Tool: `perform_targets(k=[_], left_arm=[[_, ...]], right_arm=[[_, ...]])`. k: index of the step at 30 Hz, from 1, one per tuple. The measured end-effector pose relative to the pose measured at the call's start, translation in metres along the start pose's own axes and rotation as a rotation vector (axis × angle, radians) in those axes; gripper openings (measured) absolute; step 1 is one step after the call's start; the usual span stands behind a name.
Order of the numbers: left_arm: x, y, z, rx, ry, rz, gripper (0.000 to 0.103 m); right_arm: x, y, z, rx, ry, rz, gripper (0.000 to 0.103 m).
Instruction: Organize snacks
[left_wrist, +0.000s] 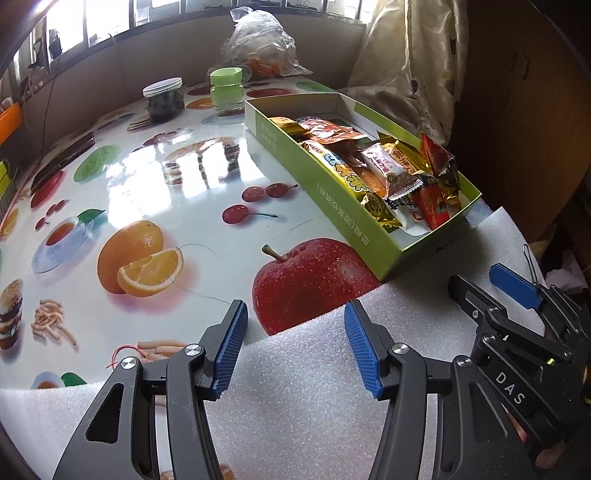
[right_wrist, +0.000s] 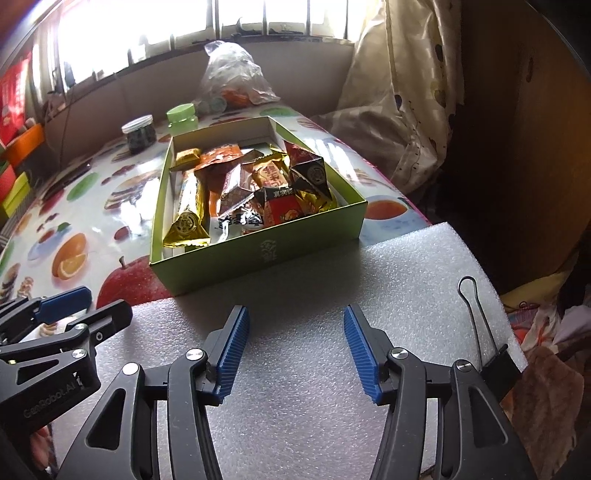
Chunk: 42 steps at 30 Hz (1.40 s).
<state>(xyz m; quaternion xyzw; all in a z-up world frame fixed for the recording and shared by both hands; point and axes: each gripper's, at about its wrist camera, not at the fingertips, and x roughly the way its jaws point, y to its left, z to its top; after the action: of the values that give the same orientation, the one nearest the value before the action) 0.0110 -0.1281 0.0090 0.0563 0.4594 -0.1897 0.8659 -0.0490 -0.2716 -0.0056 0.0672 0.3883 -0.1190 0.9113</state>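
From the left wrist, the left tongs (left_wrist: 295, 347) stood wide with nothing between them, over the edge of a foam sheet (left_wrist: 306, 398) on the desk (left_wrist: 155, 173). The green box (left_wrist: 332, 206) of snacks (left_wrist: 391, 170) lay ahead to the right, one end resting on the foam. Two jars (left_wrist: 164, 98) and a plastic bag (left_wrist: 258, 42) stood far behind. The right tongs (left_wrist: 491, 284) showed at the right edge.

From the right wrist, the right tongs (right_wrist: 295, 347) were wide and empty above the foam (right_wrist: 295, 280), the box (right_wrist: 258, 254) straight ahead, the snacks (right_wrist: 251, 192) piled inside. A binder clip (right_wrist: 498, 365) gripped the foam's right edge. The left tongs (right_wrist: 85, 302) showed at the left.
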Motion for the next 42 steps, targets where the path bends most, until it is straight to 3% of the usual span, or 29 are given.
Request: perform_targets(k=[42], left_arm=[[-0.0024, 0.0006, -0.0028, -0.024, -0.004, 0.002, 0.056]], right_arm=[[-0.0002, 0.0006, -0.0016, 0.000, -0.007, -0.005, 0.054]])
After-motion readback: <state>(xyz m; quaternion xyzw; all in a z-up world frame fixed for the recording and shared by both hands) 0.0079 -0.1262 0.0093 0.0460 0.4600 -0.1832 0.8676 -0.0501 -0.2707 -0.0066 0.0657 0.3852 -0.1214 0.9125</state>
